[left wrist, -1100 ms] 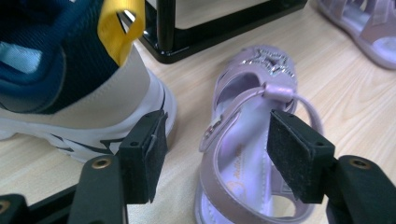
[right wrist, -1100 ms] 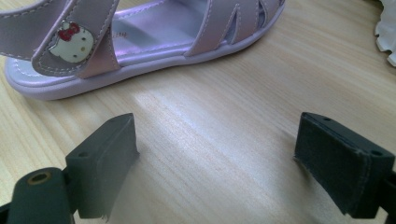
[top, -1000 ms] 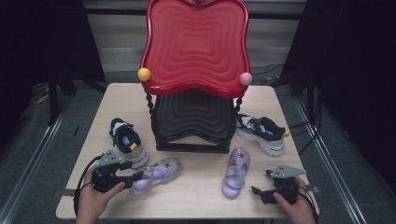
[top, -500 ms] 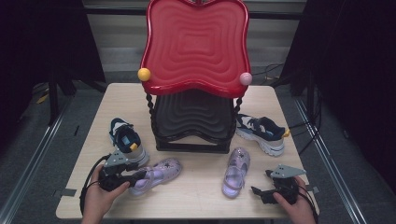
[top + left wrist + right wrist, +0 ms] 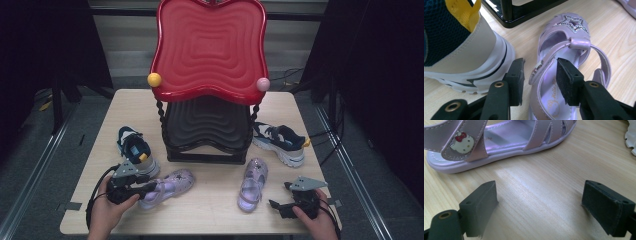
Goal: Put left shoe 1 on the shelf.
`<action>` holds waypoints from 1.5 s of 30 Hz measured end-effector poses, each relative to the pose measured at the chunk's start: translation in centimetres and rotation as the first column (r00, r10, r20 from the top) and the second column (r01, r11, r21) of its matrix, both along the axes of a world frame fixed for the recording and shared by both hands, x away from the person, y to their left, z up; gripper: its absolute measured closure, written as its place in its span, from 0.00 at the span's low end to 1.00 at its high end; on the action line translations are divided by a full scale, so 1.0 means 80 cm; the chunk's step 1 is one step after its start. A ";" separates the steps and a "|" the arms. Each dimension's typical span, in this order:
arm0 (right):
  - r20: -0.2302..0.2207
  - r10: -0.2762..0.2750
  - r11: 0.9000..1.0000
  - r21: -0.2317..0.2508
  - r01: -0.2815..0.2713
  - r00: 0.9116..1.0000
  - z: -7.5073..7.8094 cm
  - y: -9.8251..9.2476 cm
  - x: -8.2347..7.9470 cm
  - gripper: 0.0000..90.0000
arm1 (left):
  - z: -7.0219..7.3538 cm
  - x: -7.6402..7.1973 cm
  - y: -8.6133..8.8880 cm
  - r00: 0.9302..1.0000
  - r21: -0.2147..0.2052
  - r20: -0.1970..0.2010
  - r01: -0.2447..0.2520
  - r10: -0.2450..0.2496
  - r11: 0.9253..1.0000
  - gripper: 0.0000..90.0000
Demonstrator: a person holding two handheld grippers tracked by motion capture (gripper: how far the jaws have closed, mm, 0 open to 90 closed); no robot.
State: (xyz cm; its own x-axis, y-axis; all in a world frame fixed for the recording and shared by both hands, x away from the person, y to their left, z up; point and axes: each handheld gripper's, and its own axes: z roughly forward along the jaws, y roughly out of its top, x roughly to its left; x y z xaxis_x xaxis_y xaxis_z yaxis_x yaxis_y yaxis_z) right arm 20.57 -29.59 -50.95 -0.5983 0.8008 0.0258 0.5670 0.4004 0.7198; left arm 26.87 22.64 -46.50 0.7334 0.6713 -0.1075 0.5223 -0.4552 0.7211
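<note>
At the table's near left, our left gripper (image 5: 540,72) has just been closing around the lilac sandal's (image 5: 564,62) side wall; our right gripper (image 5: 539,205) gapes over bare wood.

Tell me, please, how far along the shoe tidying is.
Nothing looks done: the red-and-black plastic rack looks bare. In hand: the left gripper has just been closing its jaws around a lilac strapped sandal. Left: the second lilac sandal and two navy sneakers.

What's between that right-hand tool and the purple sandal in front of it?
Nothing but bare wooden table. In the right gripper view, the right tool stands open, short of the sandal.
</note>
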 end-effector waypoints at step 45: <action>0.001 0.002 1.000 0.000 -0.002 1.000 0.000 0.000 0.000 0.14 | -0.044 -0.042 0.017 0.997 -0.011 0.016 0.072 -0.071 0.997 0.17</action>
State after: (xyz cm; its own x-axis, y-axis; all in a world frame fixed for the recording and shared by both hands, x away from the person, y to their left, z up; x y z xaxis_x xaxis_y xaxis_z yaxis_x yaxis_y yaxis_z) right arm 20.56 -29.59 -50.95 -0.5996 0.7999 0.0258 0.5659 0.4010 0.7204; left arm 23.52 23.98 -50.01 0.7811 0.6159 -0.1032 0.4774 -0.4824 0.7344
